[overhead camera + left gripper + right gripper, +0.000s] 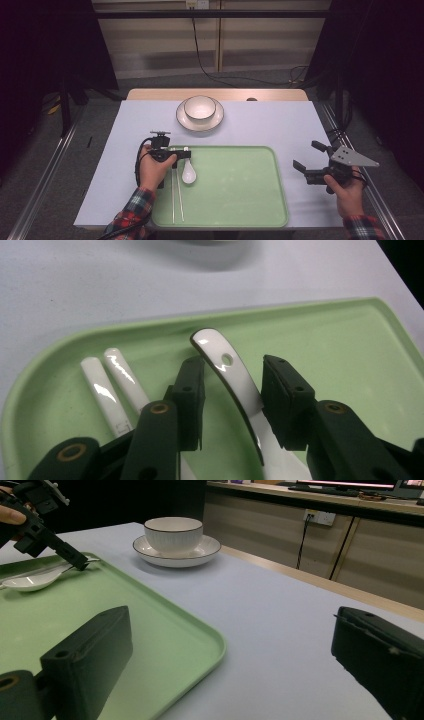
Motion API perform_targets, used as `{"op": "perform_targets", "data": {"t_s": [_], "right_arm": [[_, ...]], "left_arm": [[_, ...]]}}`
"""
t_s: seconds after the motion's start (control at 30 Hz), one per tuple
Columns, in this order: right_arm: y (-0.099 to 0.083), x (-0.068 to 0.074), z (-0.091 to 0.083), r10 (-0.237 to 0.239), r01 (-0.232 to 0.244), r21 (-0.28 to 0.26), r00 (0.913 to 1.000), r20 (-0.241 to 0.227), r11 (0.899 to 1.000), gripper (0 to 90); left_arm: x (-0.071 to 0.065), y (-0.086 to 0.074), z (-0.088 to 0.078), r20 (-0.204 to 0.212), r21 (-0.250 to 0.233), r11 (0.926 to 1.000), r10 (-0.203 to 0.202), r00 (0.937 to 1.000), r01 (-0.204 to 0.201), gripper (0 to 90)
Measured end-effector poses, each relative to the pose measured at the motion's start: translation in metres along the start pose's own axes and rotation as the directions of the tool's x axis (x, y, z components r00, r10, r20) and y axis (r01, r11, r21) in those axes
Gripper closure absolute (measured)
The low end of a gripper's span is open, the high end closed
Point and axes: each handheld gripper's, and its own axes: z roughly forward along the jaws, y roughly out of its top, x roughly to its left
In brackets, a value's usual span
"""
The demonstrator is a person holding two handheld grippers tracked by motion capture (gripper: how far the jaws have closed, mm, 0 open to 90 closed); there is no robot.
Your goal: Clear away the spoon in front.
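Spoon [235, 380] handle lies between the parted jaws of the left gripper [232, 395] near the tray's [260, 220] left edge, unclamped; right gripper [312, 160] waits open, well apart.

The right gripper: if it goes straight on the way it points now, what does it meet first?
Probably nothing soon: the right gripper points over bare table, past the tray corner; the bowl sits left of that line.

The left tongs [179, 152] point down with jaws slightly parted, while the right tongs [309, 156] hang wide open.

Table [125, 165] bearing tray [250, 220], saucer [181, 119]
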Motion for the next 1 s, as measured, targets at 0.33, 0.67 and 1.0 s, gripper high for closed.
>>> {"op": "perform_targets", "data": {"t_s": [0.33, 0.67, 1.0], "right_arm": [[0.000, 0.001, -0.001, 0.007, -0.007, -0.001, 1.0000, -0.001, 1.000, 2.2], [0.001, 0.001, 0.000, 0.001, -0.001, -0.005, 1.0000, 0.005, 1.000, 2.2], [0.001, 0.001, -0.001, 0.000, 0.000, -0.004, 1.0000, 0.007, 1.000, 2.2]], "left_arm": [[-0.002, 0.002, -0.005, 0.002, -0.013, 0.9999, 0.002, 1.0000, -0.002, 58.9], [-0.002, 0.012, -0.010, 0.012, -0.127, 0.9909, 0.045, 0.9989, -0.044, 34.1], [0.004, 0.021, -0.016, -0.018, -0.190, 0.9799, 0.059, 0.9981, -0.061, 21.5]]}}
